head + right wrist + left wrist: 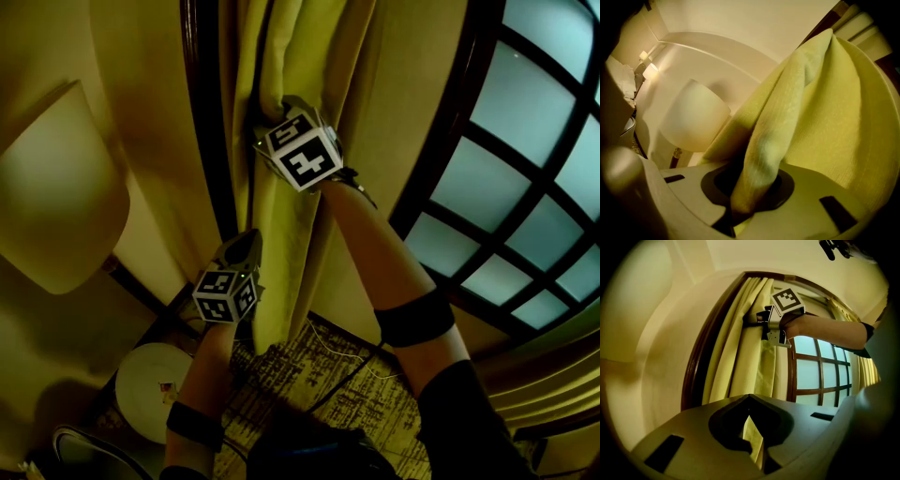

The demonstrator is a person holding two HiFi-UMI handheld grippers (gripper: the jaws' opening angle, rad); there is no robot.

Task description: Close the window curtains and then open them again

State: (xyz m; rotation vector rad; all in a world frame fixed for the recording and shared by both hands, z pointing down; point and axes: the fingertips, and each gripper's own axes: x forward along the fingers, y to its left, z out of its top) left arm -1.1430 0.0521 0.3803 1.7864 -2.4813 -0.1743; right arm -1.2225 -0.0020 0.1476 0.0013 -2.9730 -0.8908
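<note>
The yellow-green curtain (281, 56) hangs bunched against the dark window frame (211, 141). My right gripper (277, 105) is high up in the folds, its marker cube facing the head camera. In the right gripper view a thick fold of curtain (764, 150) runs down into the gap between the jaws, and the right gripper (736, 213) is shut on it. My left gripper (246, 242) sits lower, at the curtain's left edge. In the left gripper view the jaws of the left gripper (749, 397) meet at the tip with a strip of cloth (752, 437) between them. The right gripper (759, 320) shows above it.
A gridded arched window (525, 187) glows pale at the right. A cream lampshade (56, 187) stands close at the left against the wall. Below are a round white stand (155, 384) and a patterned rug (309, 375). Another curtain (553, 384) hangs at the far right.
</note>
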